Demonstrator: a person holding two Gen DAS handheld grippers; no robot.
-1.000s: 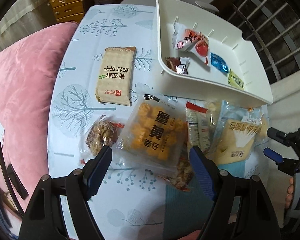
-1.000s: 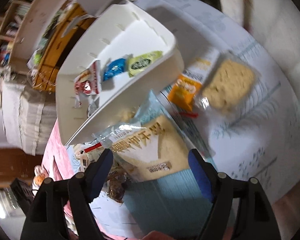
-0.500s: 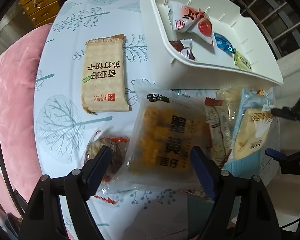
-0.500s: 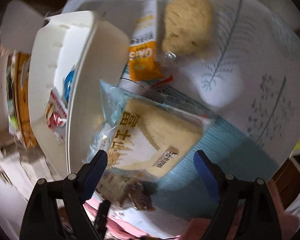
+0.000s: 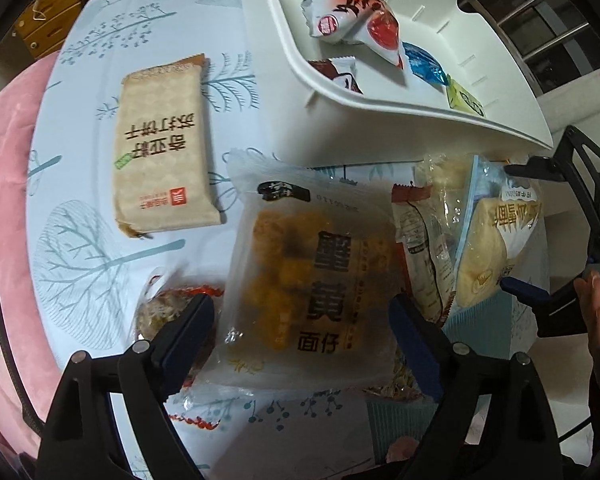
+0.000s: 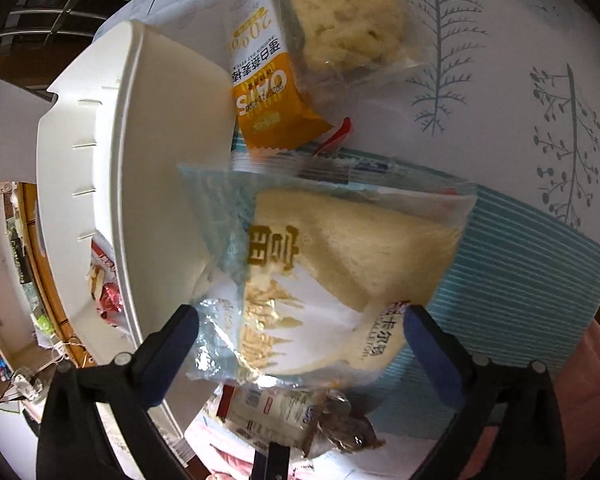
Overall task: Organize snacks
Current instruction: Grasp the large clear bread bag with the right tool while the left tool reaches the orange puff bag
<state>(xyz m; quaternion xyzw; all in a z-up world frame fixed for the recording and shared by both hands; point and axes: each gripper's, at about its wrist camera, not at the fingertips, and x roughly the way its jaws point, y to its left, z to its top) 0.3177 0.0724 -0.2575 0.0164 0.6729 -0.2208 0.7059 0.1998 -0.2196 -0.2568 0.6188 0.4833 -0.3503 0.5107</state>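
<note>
Snacks between spread left fingers (tray beside).

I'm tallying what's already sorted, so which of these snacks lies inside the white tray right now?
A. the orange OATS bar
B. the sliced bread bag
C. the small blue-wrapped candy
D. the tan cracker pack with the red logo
C: in the left wrist view the blue-wrapped candy lies inside the white tray, beside red-and-white packets, while the other three lie on the tablecloth outside it.

One white tray holding five wrapped sweets; seven snack packets on the desk.
</note>
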